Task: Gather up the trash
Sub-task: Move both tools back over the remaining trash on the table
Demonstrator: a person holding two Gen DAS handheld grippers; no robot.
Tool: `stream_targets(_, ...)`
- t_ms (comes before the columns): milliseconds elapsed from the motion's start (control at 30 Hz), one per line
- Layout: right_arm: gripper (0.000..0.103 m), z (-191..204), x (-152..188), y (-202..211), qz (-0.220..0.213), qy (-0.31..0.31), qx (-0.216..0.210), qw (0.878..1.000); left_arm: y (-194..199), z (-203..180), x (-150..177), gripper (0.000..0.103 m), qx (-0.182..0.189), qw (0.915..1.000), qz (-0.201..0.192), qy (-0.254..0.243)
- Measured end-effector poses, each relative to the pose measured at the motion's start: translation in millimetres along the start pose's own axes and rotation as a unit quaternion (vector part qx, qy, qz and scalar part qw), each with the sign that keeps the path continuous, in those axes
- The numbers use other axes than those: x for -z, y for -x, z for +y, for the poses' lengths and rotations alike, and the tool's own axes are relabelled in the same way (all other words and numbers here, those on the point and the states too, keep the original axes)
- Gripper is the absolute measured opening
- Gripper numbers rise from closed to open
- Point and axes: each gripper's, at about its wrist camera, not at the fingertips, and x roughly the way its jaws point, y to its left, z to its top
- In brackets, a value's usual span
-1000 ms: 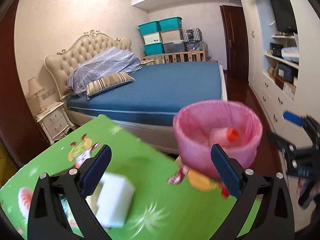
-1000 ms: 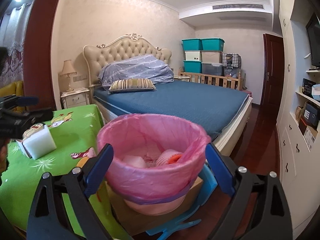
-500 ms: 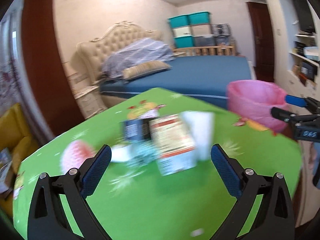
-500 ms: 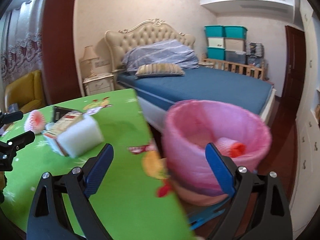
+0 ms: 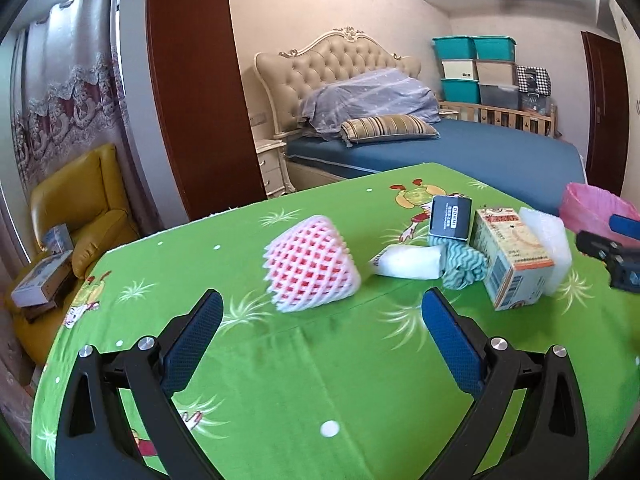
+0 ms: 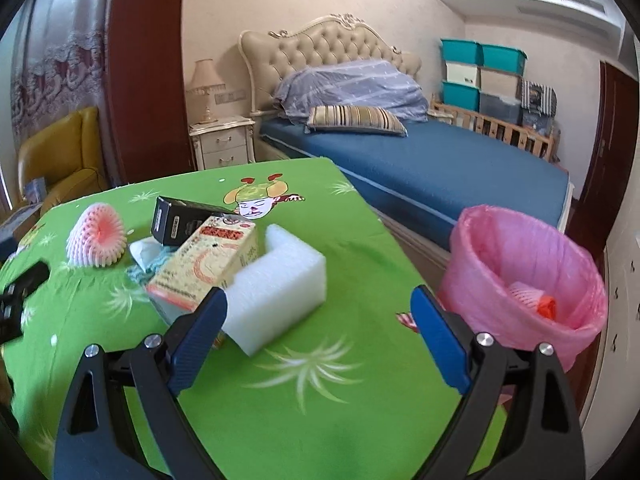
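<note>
Several pieces of trash sit clustered on the green tabletop (image 5: pixel 320 380): a foam fruit net (image 5: pixel 312 264), a yellow carton (image 6: pixel 204 264) leaning on a white foam block (image 6: pixel 276 292), with the pink-lined bin (image 6: pixel 520 280) off the right edge. Both the left tongs (image 5: pixel 320 336) and right tongs (image 6: pixel 320 332) gape wide and empty. Light foam could skid away under a clumsy pinch, or fall short of the bin; a bed (image 6: pixel 440 168) lies beyond.

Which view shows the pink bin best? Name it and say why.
The right wrist view. There the pink bin shows almost whole beside the table, with its rim, its liner and the trash inside it all visible. The left wrist view catches only a slice of its rim at the right edge, partly behind the other hand-held gripper.
</note>
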Motion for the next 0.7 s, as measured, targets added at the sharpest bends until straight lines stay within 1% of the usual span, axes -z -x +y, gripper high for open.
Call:
stream_targets(133,0.090,10,-5,-14,0.016,-0.007,0.026,1.000,6,3,3,0.095,-0.010,0.9999,-0.012,-0.005)
stream_targets(233,0.090,20,-7,-21,0.023,-0.008,0.030,0.999,7,3,3,0.095,-0.012,0.9998,-0.016,0.000)
stream_targets(300,0.090,28,-8,-26,0.024,0.010,0.054,0.998,8,4,4,0.095,-0.017,0.9997,-0.019,0.002)
stream_targets(400,0.090,35,-8,-32,0.029,0.014,0.082,0.996,8,7,7,0.095,-0.020,0.9996,-0.020,0.004)
stream_targets(533,0.090,38,-13,-40,0.037,0.007,0.098,0.995,9,12,10,0.095,-0.015,0.9995,-0.021,0.017)
stream_targets(700,0.091,30,-21,-51,0.045,-0.010,0.114,0.992,10,12,11,0.095,-0.017,0.9994,-0.021,0.021)
